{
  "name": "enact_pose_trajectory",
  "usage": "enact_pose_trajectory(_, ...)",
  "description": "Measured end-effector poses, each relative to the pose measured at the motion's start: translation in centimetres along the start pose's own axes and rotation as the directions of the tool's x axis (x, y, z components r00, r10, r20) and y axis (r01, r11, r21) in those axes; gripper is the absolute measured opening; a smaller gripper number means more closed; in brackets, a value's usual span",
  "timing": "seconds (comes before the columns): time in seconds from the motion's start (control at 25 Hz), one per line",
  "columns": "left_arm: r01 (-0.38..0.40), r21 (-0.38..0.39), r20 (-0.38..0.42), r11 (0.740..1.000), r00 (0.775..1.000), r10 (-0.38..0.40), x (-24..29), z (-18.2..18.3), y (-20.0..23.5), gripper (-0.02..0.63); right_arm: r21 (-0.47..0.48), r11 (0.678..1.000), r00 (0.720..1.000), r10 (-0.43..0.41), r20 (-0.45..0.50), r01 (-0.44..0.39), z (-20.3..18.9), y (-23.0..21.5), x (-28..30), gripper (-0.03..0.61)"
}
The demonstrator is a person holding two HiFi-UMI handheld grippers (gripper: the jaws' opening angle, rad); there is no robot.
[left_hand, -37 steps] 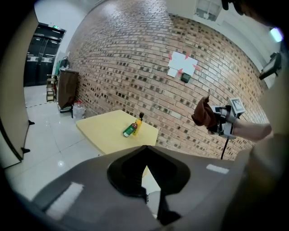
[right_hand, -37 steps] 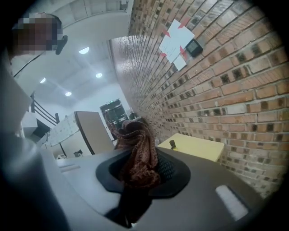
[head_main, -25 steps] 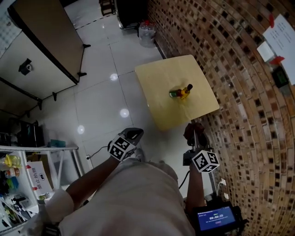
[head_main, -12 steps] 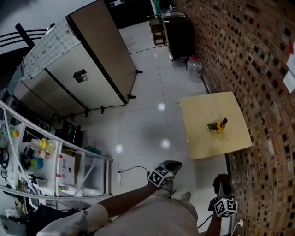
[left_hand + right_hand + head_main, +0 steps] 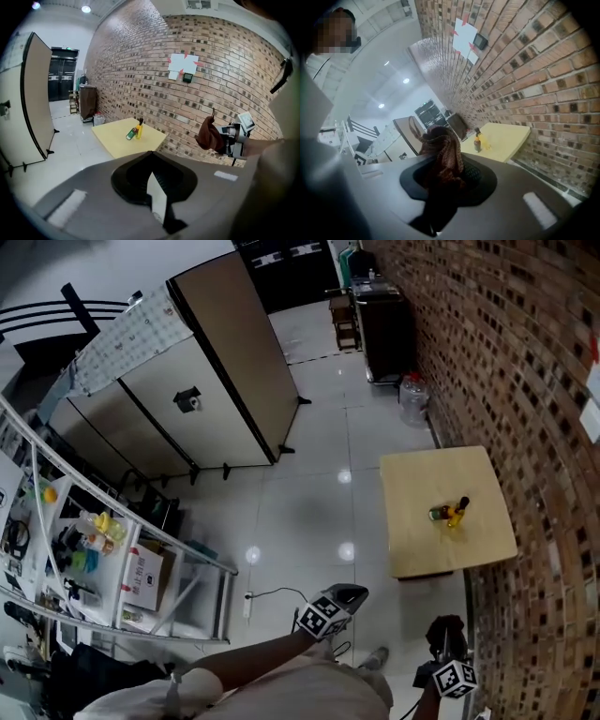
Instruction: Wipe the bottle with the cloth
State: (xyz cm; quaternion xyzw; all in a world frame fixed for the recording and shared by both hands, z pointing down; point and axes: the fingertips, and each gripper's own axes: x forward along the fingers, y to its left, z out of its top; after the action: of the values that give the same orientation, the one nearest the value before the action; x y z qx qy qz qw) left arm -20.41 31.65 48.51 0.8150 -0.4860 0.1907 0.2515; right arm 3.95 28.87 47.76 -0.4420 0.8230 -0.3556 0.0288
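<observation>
**Change since a second ago, head view:** the pale yellow square table then sat large and just ahead of both grippers. It now shows smaller, off to the right against the brown brick wall. A tall beige cabinet and a white wire rack have come into frame. Both grippers now sit lower, near the bottom edge.

**Containers:**
- Clear plastic jug on the floor by the wall; contents not readable.
- The rack's shelves hold small yellow and blue-green items and a printed cardboard box.

**Task items:**
- Small upright yellow bottle with a dark cap, near the table's middle, with a green-labelled object lying just beside it.
- Left gripper: jaws closed together with nothing between them; the bottle is well ahead and apart.
- Right gripper: jaws clamped on a bunched reddish-brown cloth; the bottle stands well beyond it, untouched.
</observation>
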Motion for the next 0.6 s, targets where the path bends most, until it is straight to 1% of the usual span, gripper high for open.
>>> enact_pose_trajectory(0.08, 0.016, 0.023, 0.012, 1.000, 1.000, -0.016, -0.6, 0.6, 0.8, 0.018, 0.016, 1.000, 0.999, -0.023, 0.035, 0.022, 1.0, 0.1, -0.6, 0.078)
enact_pose_trajectory(0.16, 0.013, 0.052, 0.027, 0.999, 1.000, -0.014, -1.7, 1.3, 2.7, 0.018, 0.041, 0.998, 0.996, -0.049, 0.072, 0.046, 1.6, 0.4, -0.7, 0.078)
enact_pose_trajectory(0.2, 0.004, 0.054, 0.041, 0.999, 0.999, -0.007, -2.4, 1.7, 4.0, 0.018, 0.052, 0.997, 0.995, -0.056, 0.085, 0.052, 1.7, 0.8, -0.4, 0.078)
enact_pose_trajectory(0.28, -0.020, 0.025, 0.081, 0.999, 0.997, 0.018, -3.4, 2.8, 6.6, 0.018, 0.059, 0.997, 0.994, -0.058, 0.096, 0.052, 1.6, 1.9, 0.6, 0.078)
enact_pose_trajectory(0.36, -0.037, -0.024, 0.119, 0.999, 0.992, 0.039, -3.8, 3.7, 8.6, 0.018, 0.039, 0.998, 0.994, -0.055, 0.095, 0.052, 1.7, 3.6, 1.9, 0.078)
enact_pose_trajectory(0.44, -0.026, -0.066, 0.137, 0.997, 0.990, 0.035, -3.5, 4.2, 9.3, 0.017, 0.004, 0.999, 0.994, -0.038, 0.107, 0.038, 2.5, 6.1, 2.8, 0.078)
enact_pose_trajectory(0.52, 0.014, -0.064, 0.145, 0.998, 0.989, -0.004, -2.9, 4.4, 8.8, 0.017, -0.043, 0.999, 0.991, 0.003, 0.133, 0.003, 3.5, 9.2, 3.8, 0.078)
enact_pose_trajectory(0.6, 0.059, -0.027, 0.149, 0.998, 0.987, -0.054, -2.7, 4.7, 8.3, 0.017, -0.095, 0.995, 0.988, 0.041, 0.147, -0.027, 3.8, 11.8, 5.1, 0.080)
